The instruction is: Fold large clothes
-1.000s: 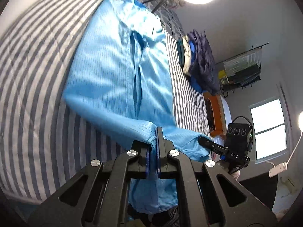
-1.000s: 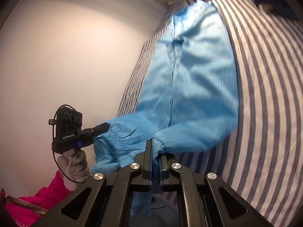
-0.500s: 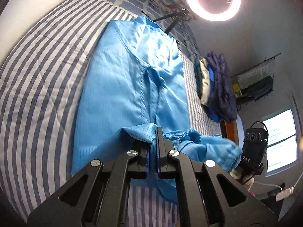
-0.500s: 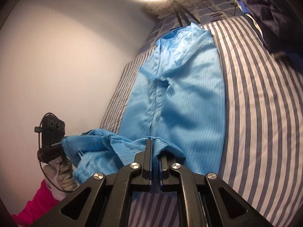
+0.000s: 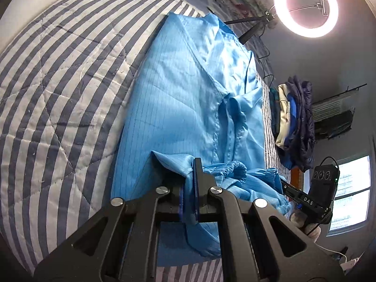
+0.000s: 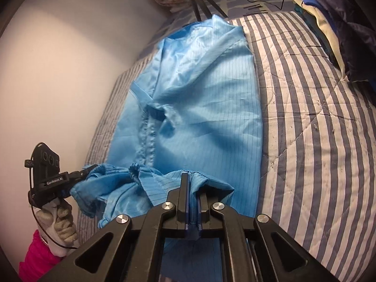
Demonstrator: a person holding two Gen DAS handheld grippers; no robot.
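Striped bed (image 5: pixel 58 94) | L gripper (image 5: pixel 195 164), R gripper (image 6: pixel 188 178) clamped on blue garment (image 5: pixel 178 108) hem | sides free

blue garment (image 5: pixel 183 98): 1 | grippers: 2 | ring light (image 5: pixel 306 5): 1 | clothes pile (image 5: pixel 296 122): perhaps 1

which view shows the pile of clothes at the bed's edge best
The left wrist view: the pile of clothes shows whole, stacked beside the blue garment. The right wrist view catches only part, cropped at its top right corner.
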